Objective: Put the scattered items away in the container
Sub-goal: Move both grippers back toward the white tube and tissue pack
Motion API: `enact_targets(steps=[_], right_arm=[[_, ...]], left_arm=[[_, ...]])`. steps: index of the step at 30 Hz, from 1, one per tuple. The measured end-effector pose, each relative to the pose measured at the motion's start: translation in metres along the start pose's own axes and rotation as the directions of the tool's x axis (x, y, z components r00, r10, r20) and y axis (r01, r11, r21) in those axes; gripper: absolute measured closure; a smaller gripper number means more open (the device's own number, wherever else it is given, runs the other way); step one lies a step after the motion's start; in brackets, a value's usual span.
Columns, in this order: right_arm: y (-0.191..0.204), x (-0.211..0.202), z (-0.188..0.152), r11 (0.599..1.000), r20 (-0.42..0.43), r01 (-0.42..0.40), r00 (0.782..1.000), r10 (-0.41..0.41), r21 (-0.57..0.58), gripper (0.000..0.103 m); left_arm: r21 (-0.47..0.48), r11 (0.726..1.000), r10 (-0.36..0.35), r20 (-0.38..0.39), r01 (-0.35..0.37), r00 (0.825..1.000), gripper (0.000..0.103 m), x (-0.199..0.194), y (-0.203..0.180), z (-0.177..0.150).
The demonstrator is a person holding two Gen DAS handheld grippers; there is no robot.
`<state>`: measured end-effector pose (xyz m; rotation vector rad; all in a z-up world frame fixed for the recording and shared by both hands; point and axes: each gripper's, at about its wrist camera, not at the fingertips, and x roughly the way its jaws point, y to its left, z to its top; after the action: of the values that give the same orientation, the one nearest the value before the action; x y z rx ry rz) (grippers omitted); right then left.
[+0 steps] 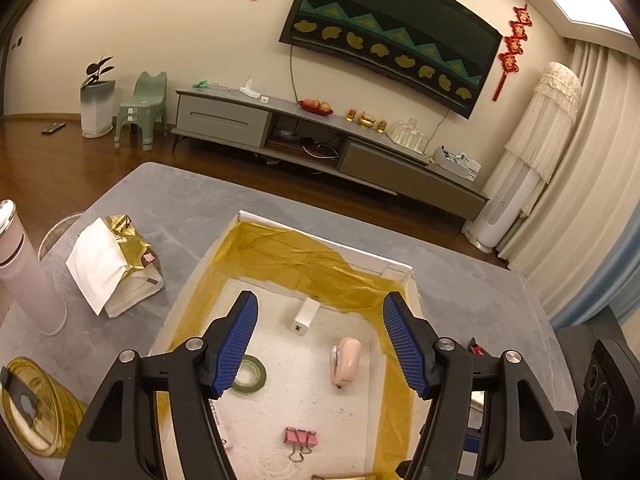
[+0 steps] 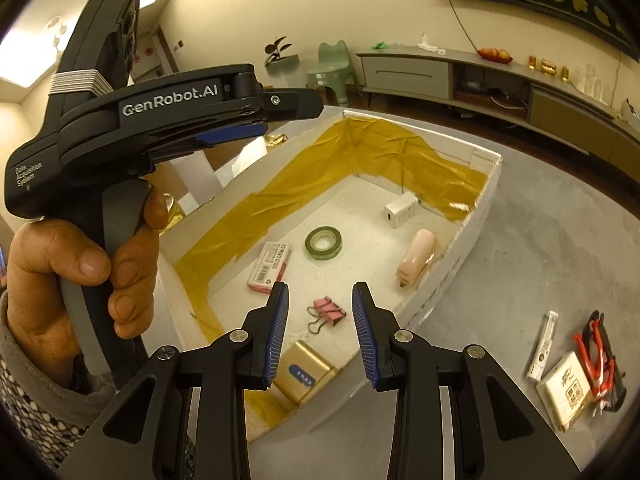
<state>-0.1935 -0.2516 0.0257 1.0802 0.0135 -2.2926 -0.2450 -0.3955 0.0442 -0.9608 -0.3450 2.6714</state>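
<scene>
Both claws hang spread wide and empty over the container (image 2: 448,276): ahead of the right claw (image 2: 320,336) lie a pink binder clip (image 2: 326,312), tape roll (image 2: 324,243), white charger (image 2: 401,209), pink case (image 2: 416,258), eraser box (image 2: 269,267) and gold power bank (image 2: 306,372). By my reckoning the job is mostly done. Off to that claw's right, a white tube (image 2: 543,346), small carton (image 2: 568,390) and red-and-black tool (image 2: 600,360) wait on the tabletop (image 2: 540,240); the left claw (image 1: 320,344) hides part of the box floor, and the tool's make is unclear.

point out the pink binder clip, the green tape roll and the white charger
pink binder clip (image 2: 329,311), right wrist view, on its pink body
green tape roll (image 2: 324,243), right wrist view, on its top rim
white charger (image 2: 401,209), right wrist view, on its upper face
</scene>
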Motion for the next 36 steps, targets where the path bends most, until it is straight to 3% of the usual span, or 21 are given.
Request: enact_targets(steps=[12,17,24,30,36], right_arm=[[-0.017,-0.049,-0.043,0.979,0.108,-0.203,0.974,0.200,0.011,0.067],[-0.034,-0.058,-0.049,0.957,0.151,-0.281,0.952,0.268,0.073,0.066],[-0.039,-0.077,-0.048,0.944,0.190,-0.320,0.935,0.301,0.078,0.066],[-0.035,-0.103,-0.049,0.937,0.234,-0.345,0.917,0.323,0.059,0.066],[-0.049,-0.128,-0.061,0.940,0.272,-0.333,0.914,0.301,0.079,0.066]], left_arm=[[0.186,0.983,-0.010,0.012,0.008,1.000,0.037,-0.009,-0.070,-0.016],[0.223,0.974,0.046,-0.005,-0.043,0.999,0.037,-0.003,-0.081,-0.022],[0.221,0.969,0.114,-0.011,-0.109,0.993,0.037,-0.001,-0.077,-0.022],[0.171,0.983,0.067,-0.032,-0.061,0.997,0.037,-0.005,-0.089,-0.033],[0.226,0.974,0.044,-0.040,-0.034,0.998,0.037,-0.008,-0.122,-0.052]])
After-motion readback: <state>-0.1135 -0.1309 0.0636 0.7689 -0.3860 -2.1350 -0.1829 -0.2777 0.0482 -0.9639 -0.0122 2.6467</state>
